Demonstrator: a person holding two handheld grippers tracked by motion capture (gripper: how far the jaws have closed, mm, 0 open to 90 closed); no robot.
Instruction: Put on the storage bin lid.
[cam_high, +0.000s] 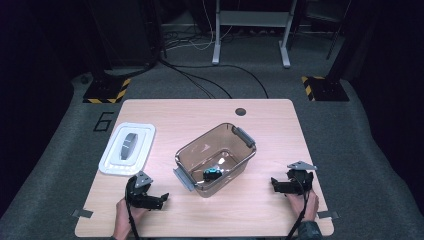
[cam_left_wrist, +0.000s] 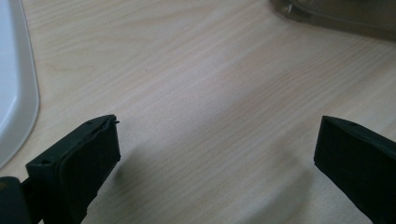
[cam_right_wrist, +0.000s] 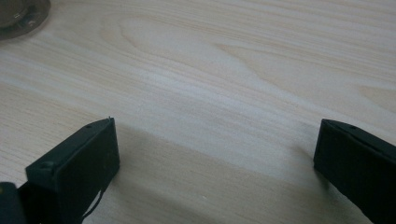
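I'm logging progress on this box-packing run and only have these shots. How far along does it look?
Done: a small dark item lies inside the clear bin. In hand: nothing; the left gripper and right gripper rest open on the table, either side of the bin. Left: the white lid lies apart, left of the bin, so closing it likely remains.
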